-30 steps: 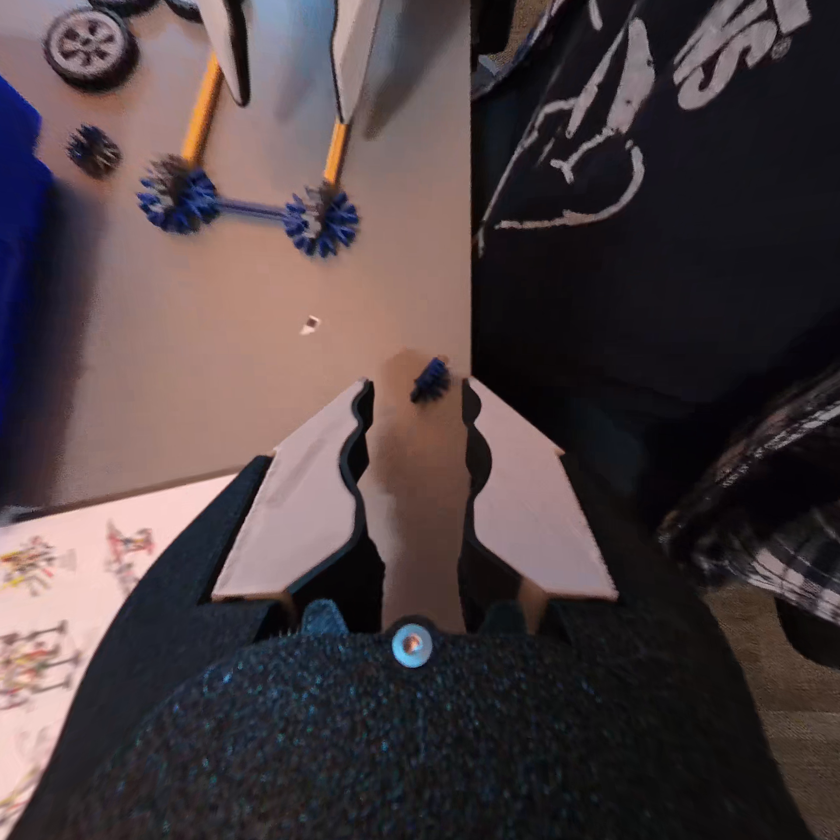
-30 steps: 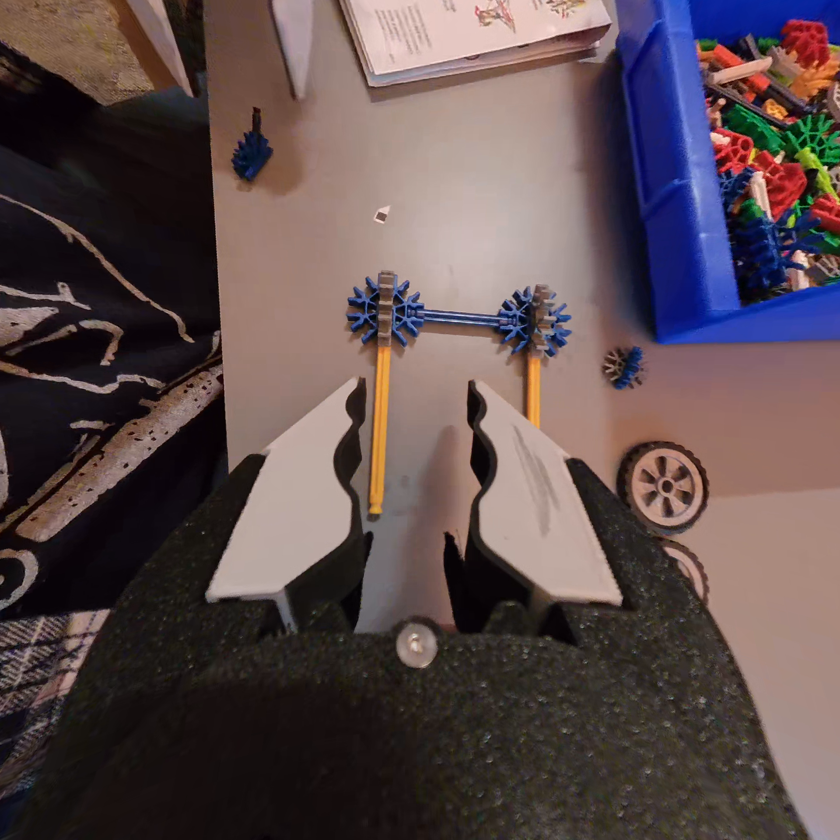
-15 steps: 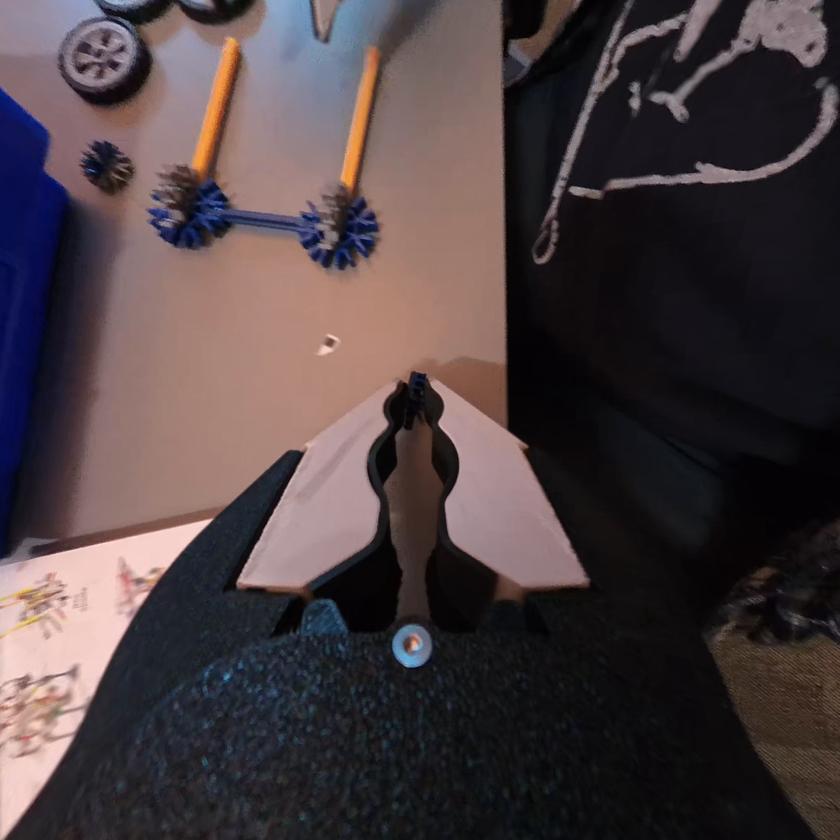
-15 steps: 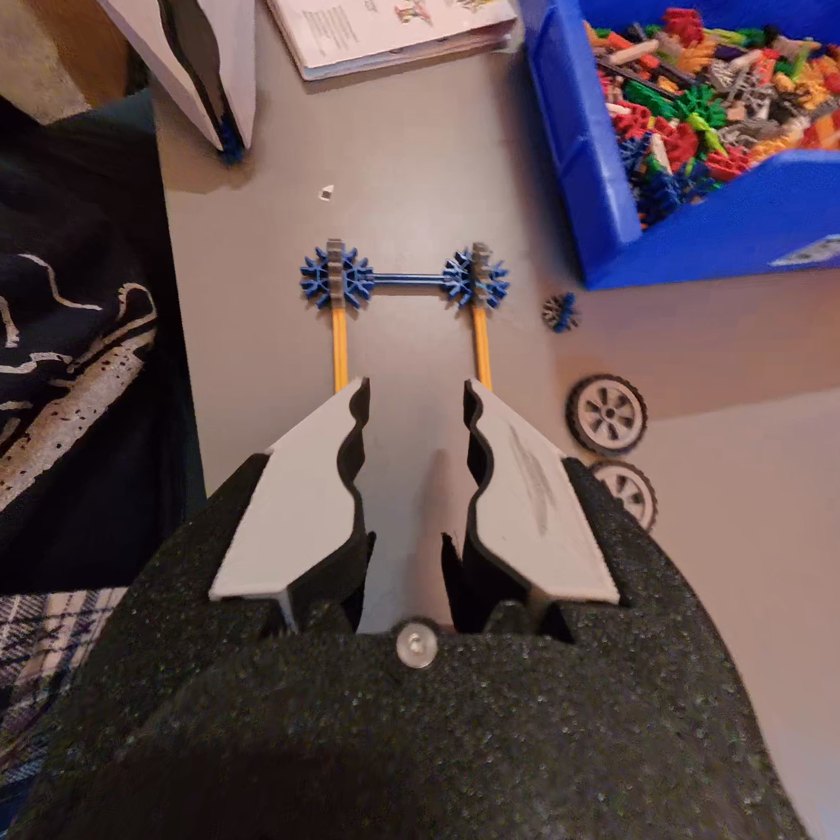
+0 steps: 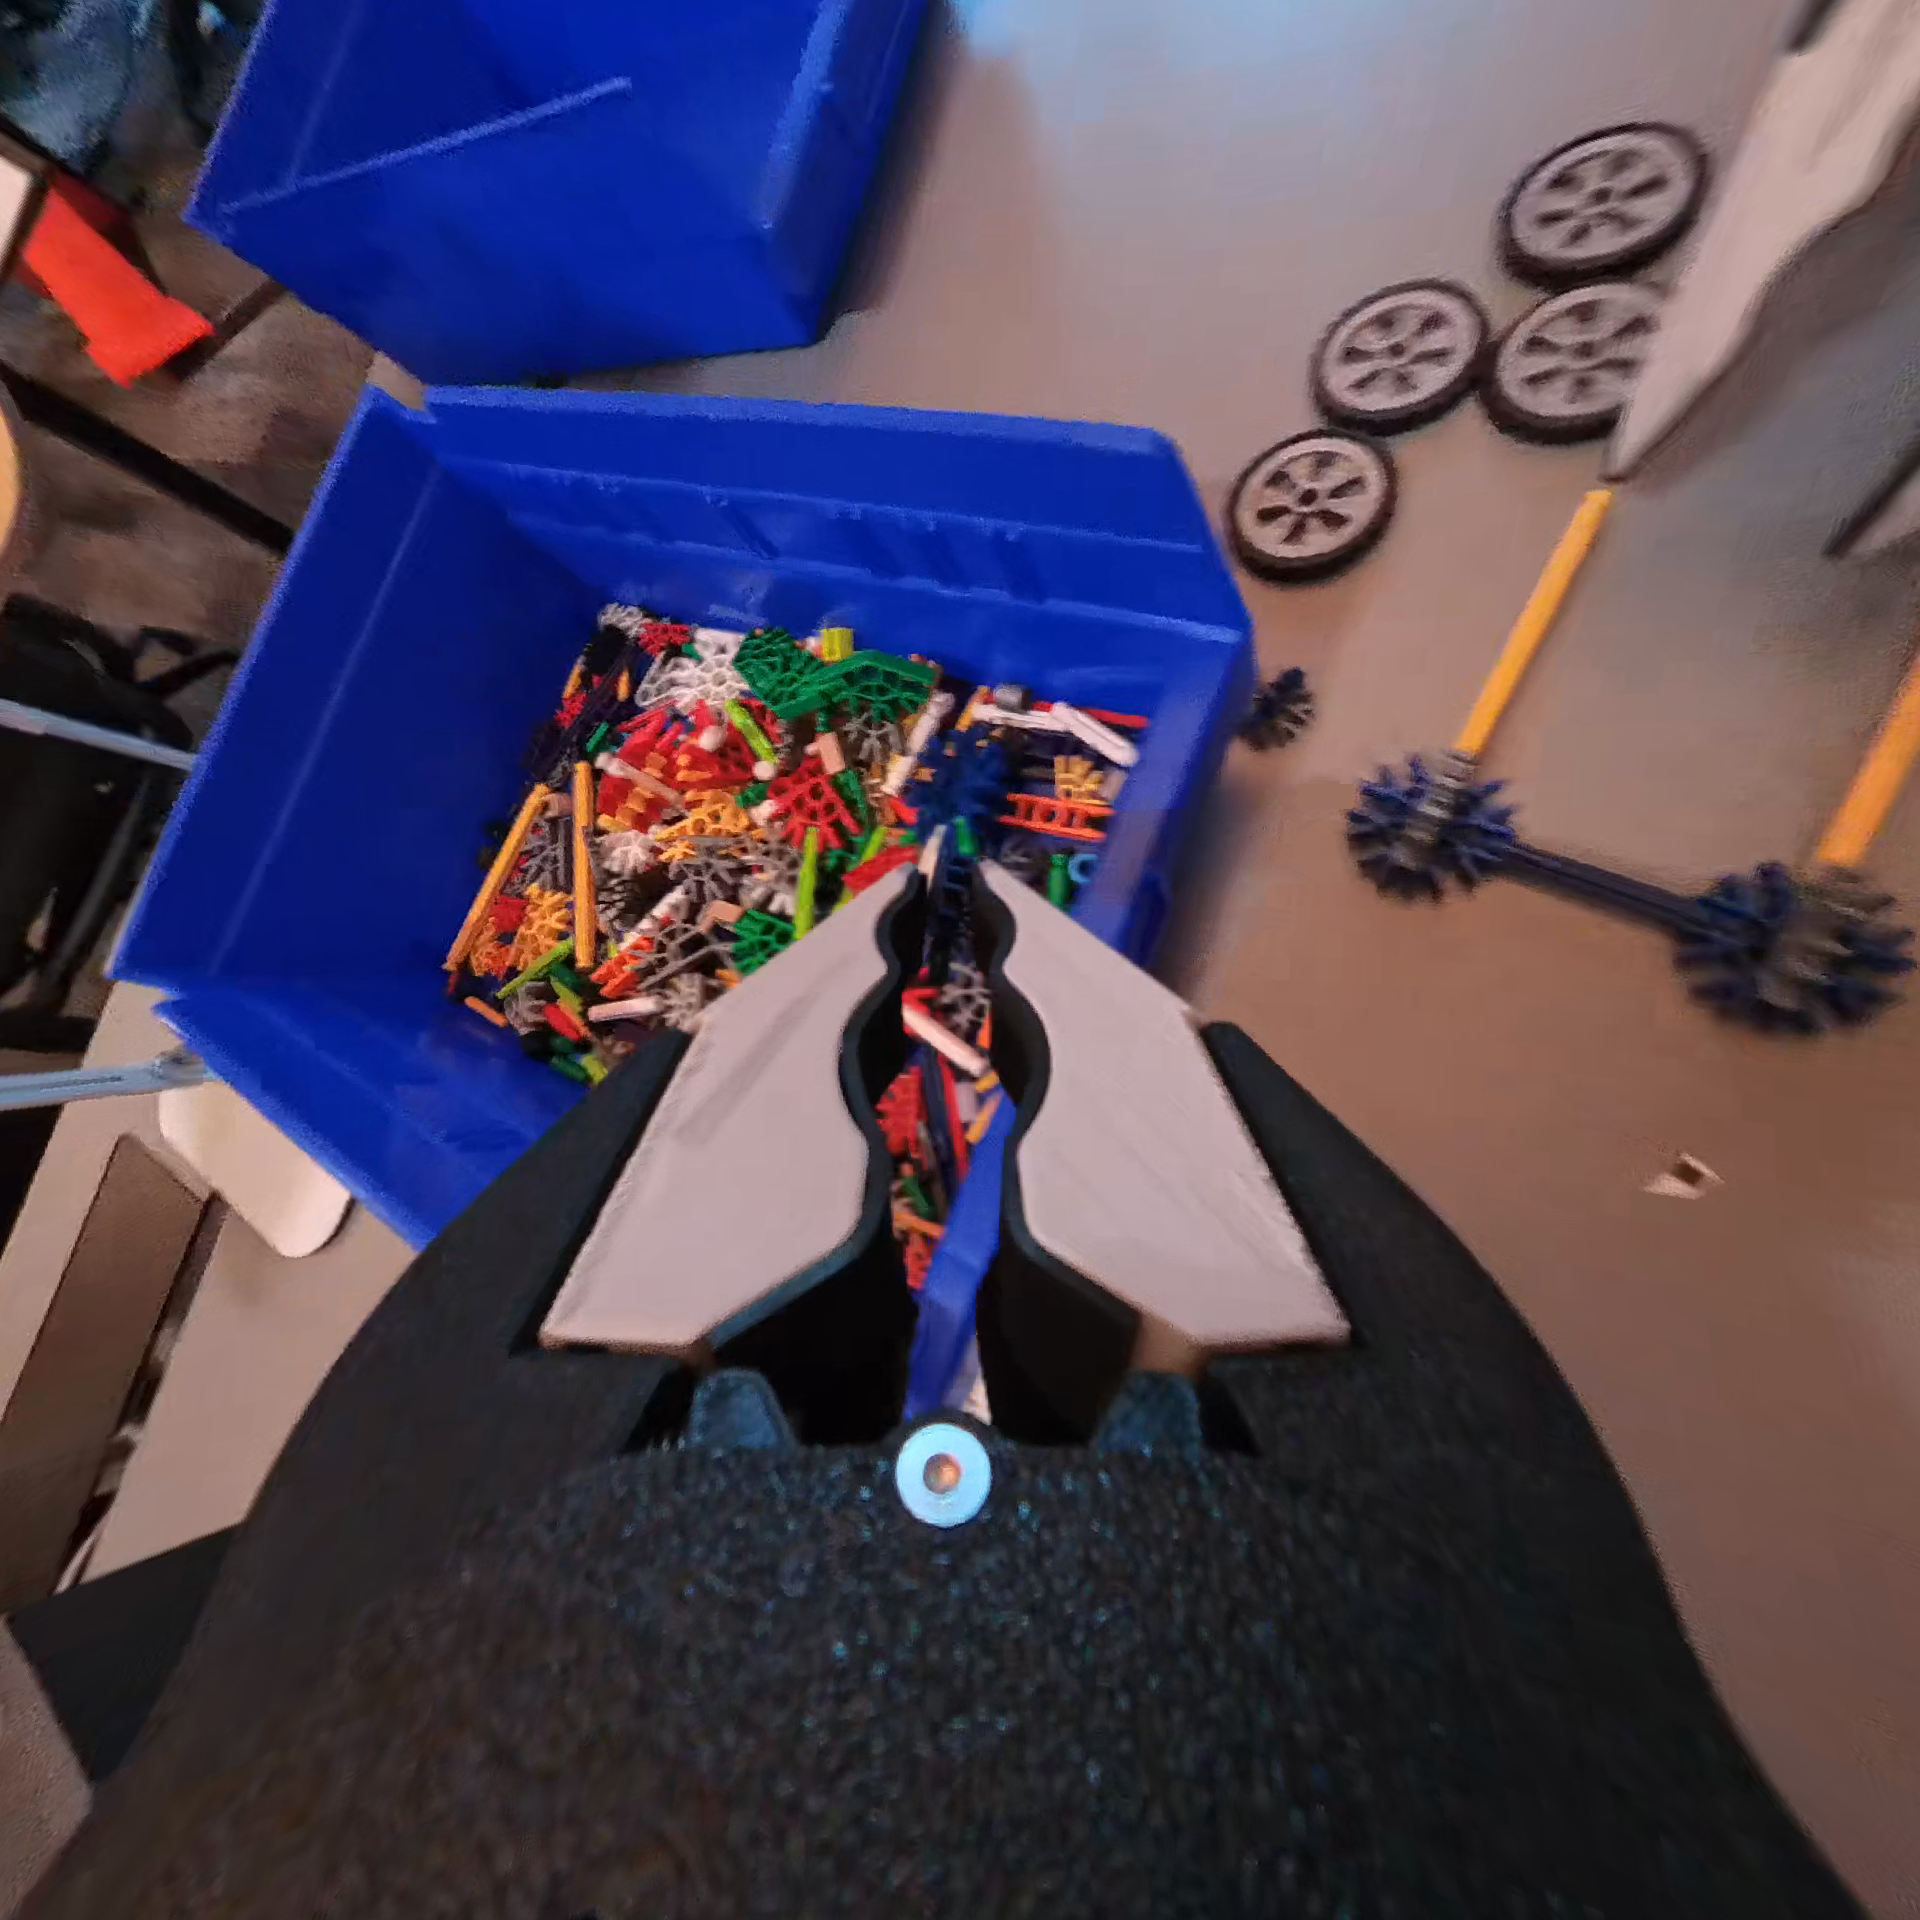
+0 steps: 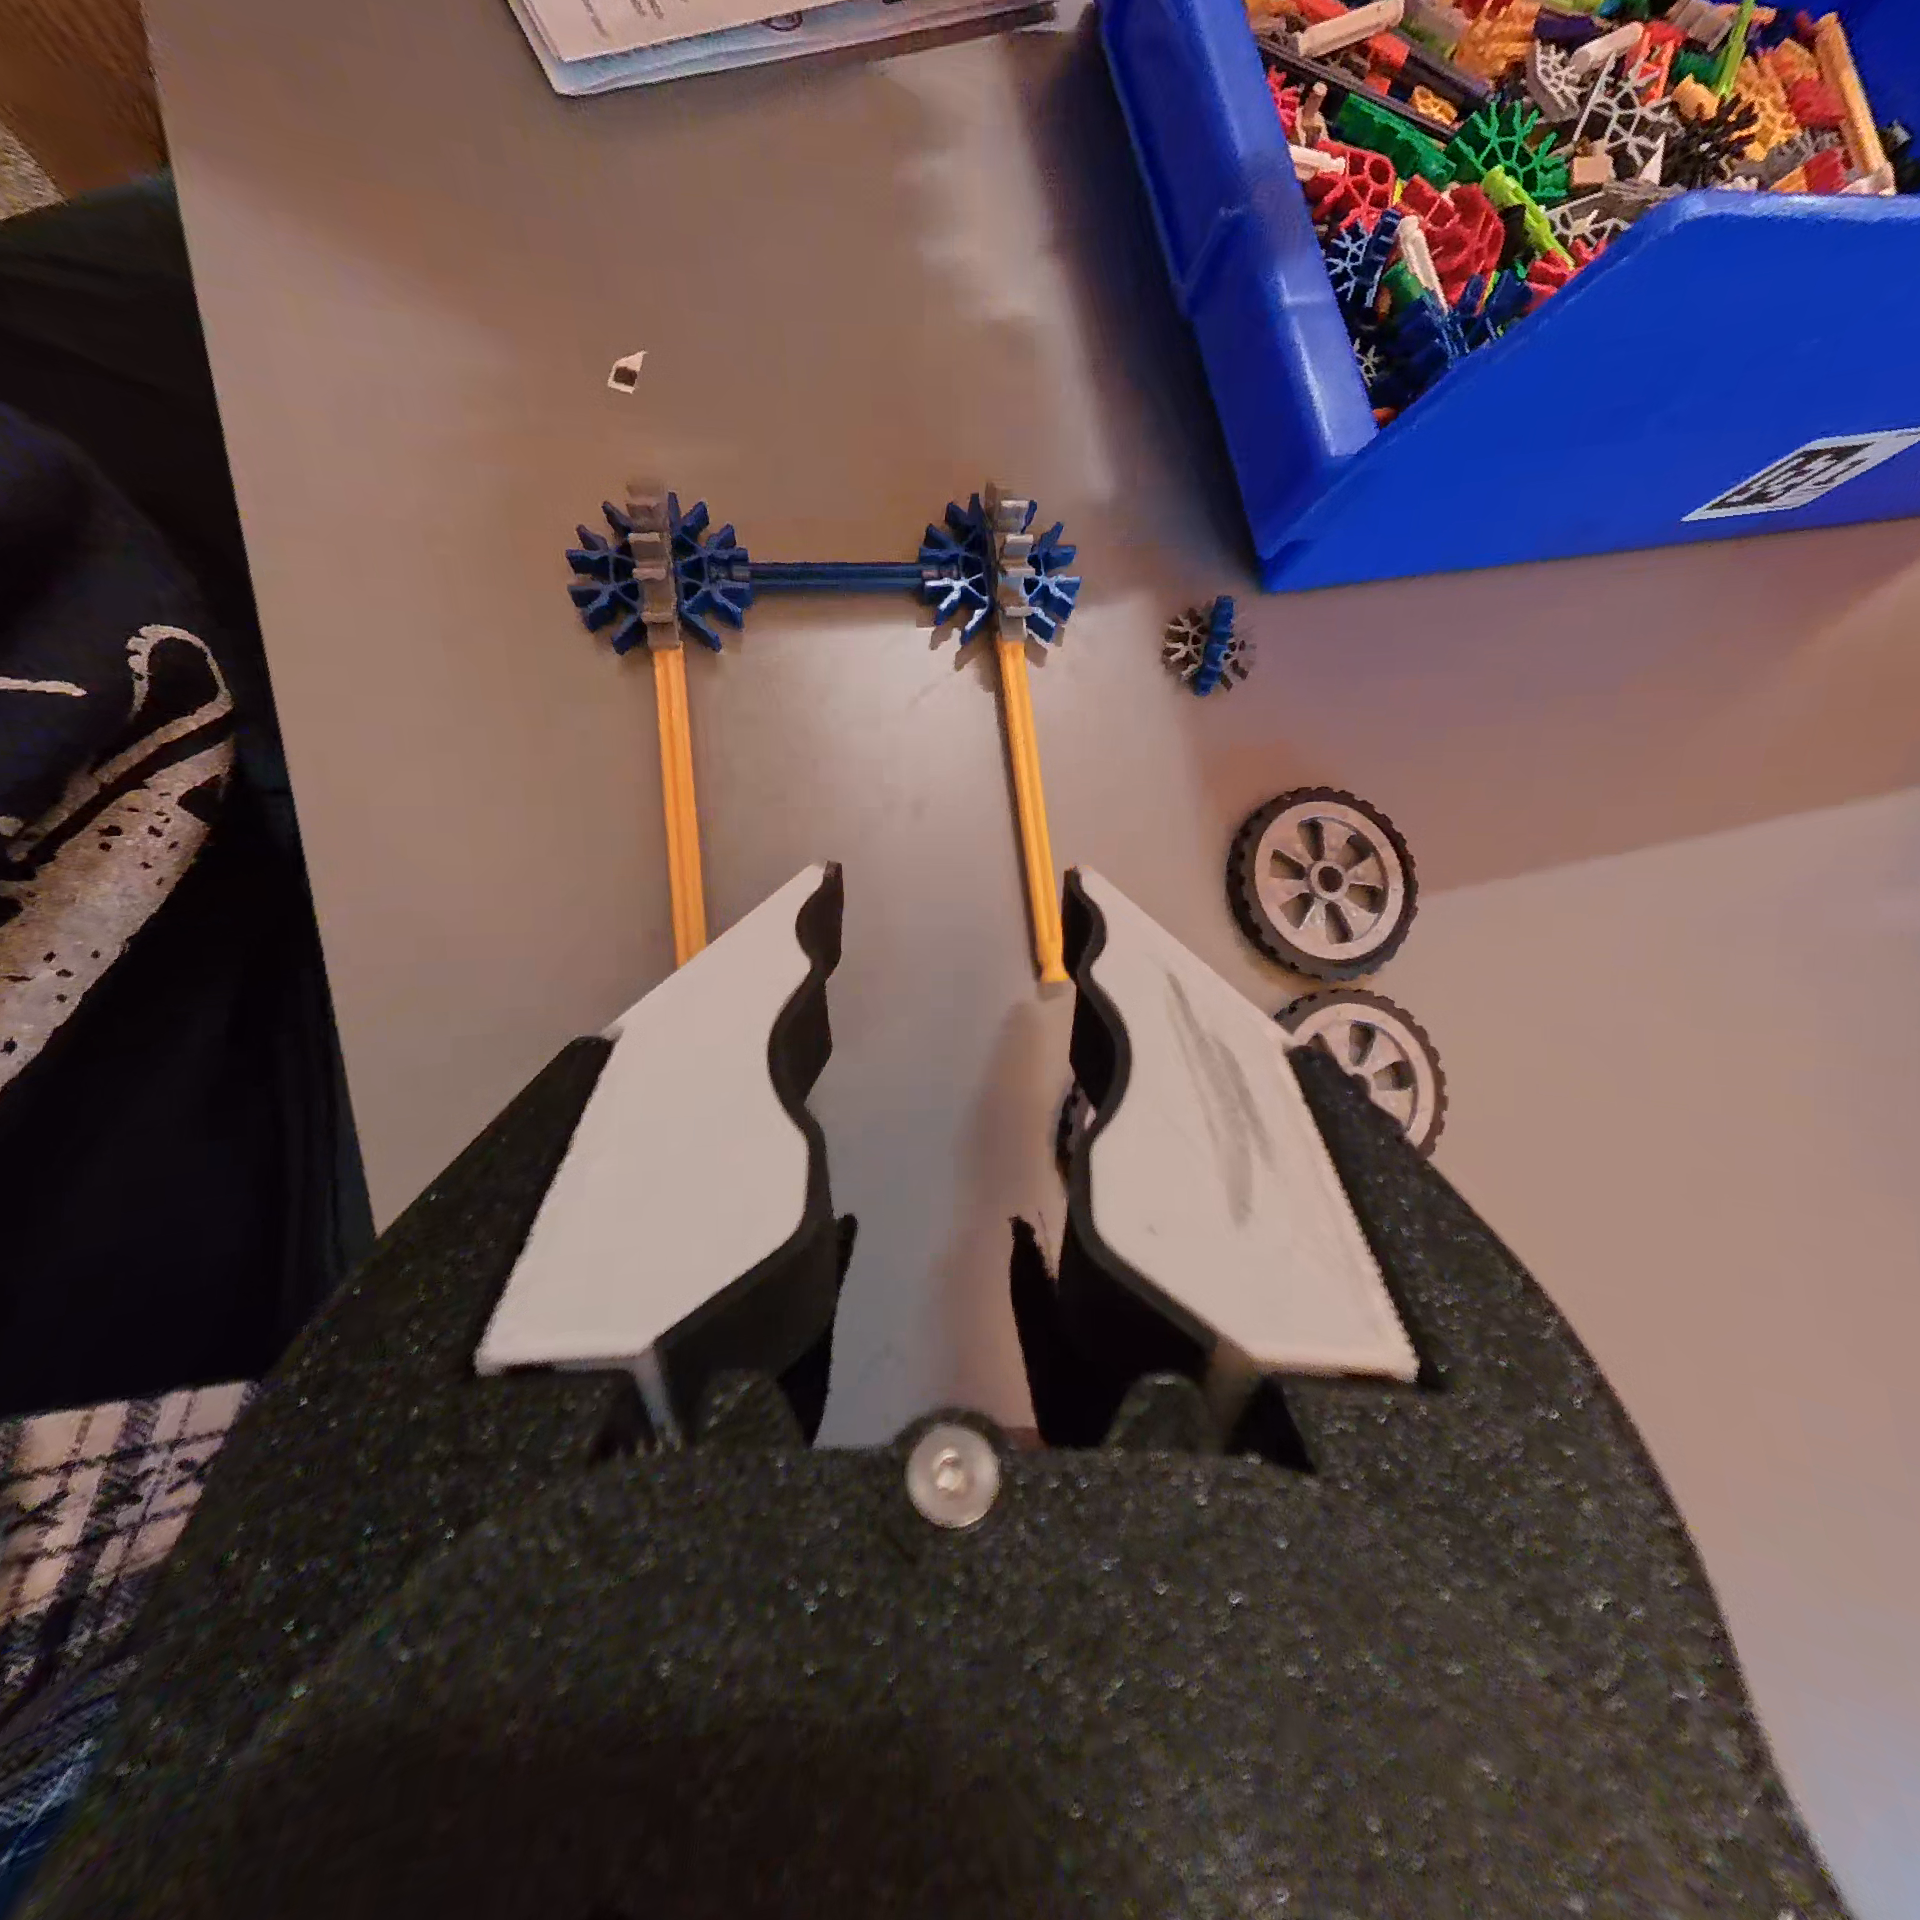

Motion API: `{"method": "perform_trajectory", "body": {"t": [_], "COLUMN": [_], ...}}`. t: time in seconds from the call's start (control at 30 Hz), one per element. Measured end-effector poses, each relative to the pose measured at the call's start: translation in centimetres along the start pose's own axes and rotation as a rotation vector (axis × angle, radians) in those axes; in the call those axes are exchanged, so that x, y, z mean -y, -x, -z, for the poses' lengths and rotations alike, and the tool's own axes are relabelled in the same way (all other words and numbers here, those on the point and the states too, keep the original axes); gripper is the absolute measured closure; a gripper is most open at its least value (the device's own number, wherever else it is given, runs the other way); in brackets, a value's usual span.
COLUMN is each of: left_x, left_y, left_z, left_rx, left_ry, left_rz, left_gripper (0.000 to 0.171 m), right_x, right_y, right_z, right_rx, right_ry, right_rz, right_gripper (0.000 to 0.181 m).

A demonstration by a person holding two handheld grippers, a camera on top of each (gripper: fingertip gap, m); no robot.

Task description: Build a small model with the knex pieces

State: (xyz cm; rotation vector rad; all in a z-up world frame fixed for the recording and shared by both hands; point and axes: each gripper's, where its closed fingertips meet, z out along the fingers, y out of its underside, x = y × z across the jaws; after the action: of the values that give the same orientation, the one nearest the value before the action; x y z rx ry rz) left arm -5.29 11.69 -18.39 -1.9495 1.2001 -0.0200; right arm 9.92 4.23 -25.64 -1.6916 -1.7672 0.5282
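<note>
connector (image 5: pixel 948 894): small dark-blue piece pinched at the tips of the left gripper (image 5: pixel 948 883), held in the air over the near corner of the bin (image 5: pixel 343 727)
left gripper: fingers nearly together, clamped on the connector – only a thin sliver of it shows between the tips
right gripper (image 6: pixel 951 894): jaws wide, nothing in them; hovers low over the table (image 6: pixel 416 312) at the free ends of the two yellow rods (image 6: pixel 1023 810)
frame (image 6: pixel 831 571): two blue-and-grey hubs joined by a blue rod, one yellow rod from each hub, flat on the table, untouched
loose hub (image 6: pixel 1205 644): just right of the frame, between it and the bin
wheels (image 6: pixel 1322 883): beside the right gripper's right finger; four in the left view, one partly hidden here
bin contents: mixed coloured pieces, heaped
booklet (image 6: pixel 769 31): far table edge
scrap (image 6: pixel 627 372): tiny pale bit, apart from the frame
risk: grip is at the very tips – the connector could twist or slip out and drop into the heap, hard to find among like pieces
risk: right finger sits just beside a rod end; a nudge would skew the frame
</note>
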Motion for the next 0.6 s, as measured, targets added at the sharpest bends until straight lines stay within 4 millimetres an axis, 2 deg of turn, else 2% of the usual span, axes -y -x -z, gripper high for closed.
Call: {"method": "perform_trajectory", "body": {"t": [0.07, 0.13, 0.2, 0.3, 0.4, 0.6], "left_x": [-0.8, -1.8, -2.2, -1.2, -0.4, -1.2], "left_y": [1.5, 3.3, 3.7, 3.3, 2.4, 0.7], "left_z": [-1.2, -1.9, -2.3, -2.9, -4.6, -9.0], "left_rx": [0.036, 0.095, 0.086, 0.035, -0.049, -0.243], "left_ry": [0.073, 0.149, 0.179, 0.172, 0.204, 0.309], "left_rz": [-0.013, 0.006, 0.002, -0.032, -0.080, -0.067], "left_gripper": [0.161, 0.144, 0.125, 0.132, 0.145, 0.148], "right_x": [0.1, 0.2, 0.2, 0.0, -0.1, -0.4], "right_y": [-0.3, -0.6, -0.9, -1.5, -1.6, -1.9], "right_z": [-0.2, -0.4, -0.6, -0.8, -0.8, -0.7], "right_rx": [-0.002, -0.003, -0.002, -0.002, 0.001, -0.004], "right_ry": [-0.003, -0.008, -0.014, -0.016, -0.020, -0.028], "right_rz": [0.003, 0.004, 0.000, -0.010, -0.016, -0.040], "right_gripper": [0.139, 0.140, 0.140, 0.140, 0.140, 0.140]}}
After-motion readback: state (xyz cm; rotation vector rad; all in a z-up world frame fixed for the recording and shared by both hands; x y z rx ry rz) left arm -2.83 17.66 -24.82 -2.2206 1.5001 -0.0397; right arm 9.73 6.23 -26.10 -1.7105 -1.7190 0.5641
